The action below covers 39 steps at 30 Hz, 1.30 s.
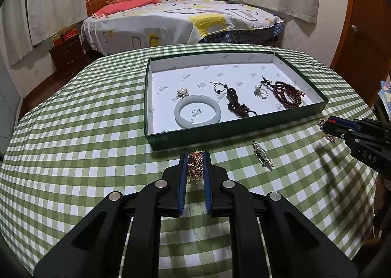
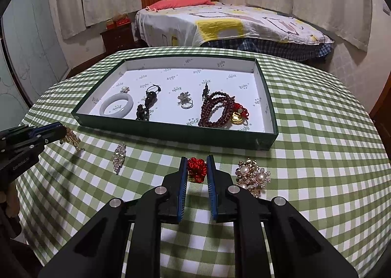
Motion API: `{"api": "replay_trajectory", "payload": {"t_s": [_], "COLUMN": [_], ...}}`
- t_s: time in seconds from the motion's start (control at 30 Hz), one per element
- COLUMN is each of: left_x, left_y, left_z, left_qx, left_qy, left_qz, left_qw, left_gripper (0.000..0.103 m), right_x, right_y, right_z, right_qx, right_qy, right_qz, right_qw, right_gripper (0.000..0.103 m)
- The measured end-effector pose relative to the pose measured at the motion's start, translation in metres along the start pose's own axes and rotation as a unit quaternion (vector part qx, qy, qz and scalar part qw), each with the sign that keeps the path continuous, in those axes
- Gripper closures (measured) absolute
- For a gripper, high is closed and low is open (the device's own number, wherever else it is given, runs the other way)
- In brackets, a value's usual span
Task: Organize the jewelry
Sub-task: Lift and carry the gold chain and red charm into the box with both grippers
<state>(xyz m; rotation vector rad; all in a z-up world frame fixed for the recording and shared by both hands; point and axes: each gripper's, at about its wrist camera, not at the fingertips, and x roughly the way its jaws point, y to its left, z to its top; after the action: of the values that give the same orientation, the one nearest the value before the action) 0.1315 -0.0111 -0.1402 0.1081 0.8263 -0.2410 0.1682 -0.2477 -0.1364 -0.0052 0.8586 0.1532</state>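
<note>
The left tool is clenched on a tangled gold chain; the right tool grips a knotted red cord ornament. The green tray lies just ahead of both on the desk.

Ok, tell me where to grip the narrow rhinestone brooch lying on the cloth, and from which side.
Take the rhinestone brooch across its narrow middle, coming from above with the fingers either side of its long axis. It lies flat on the tablecloth, long and thin, clear of the tray, so the short width probably fits best.
</note>
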Motion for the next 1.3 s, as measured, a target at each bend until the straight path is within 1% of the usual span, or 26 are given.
{"api": "replay_trajectory", "payload": {"t_s": [0.47,0.77,0.9,1.07,1.3], "left_x": [-0.03,-0.048,-0.049,-0.044,-0.027], "left_y": [-0.009,-0.016,-0.019,-0.024,-0.026], "left_z": [0.003,0.019,0.03,0.05,0.086], "left_qx": [0.006,0.011,0.011,0.012,0.008], "left_qy": [-0.025,-0.054,-0.066,-0.082,-0.106], "left_qz": [-0.006,-0.011,-0.015,-0.022,-0.022], "left_qw": [0.9996,0.9984,0.9977,0.9963,0.9941], "left_gripper": [0.091,0.091,0.091,0.091,0.091], "right_x": [-0.025,-0.04,-0.044,-0.04,-0.029], "right_y": [0.005,0.008,0.01,0.01,0.006], "right_z": [0.003,0.018,0.028,0.047,0.082], "right_qx": [-0.001,-0.003,-0.008,-0.014,-0.015], "right_qy": [-0.025,-0.05,-0.063,-0.076,-0.102], "right_qz": [0.0,0.005,0.005,0.008,0.008], "right_qw": [1.0,0.999,0.998,0.997,0.995], "right_gripper": [0.087,0.087,0.087,0.087,0.087]}}
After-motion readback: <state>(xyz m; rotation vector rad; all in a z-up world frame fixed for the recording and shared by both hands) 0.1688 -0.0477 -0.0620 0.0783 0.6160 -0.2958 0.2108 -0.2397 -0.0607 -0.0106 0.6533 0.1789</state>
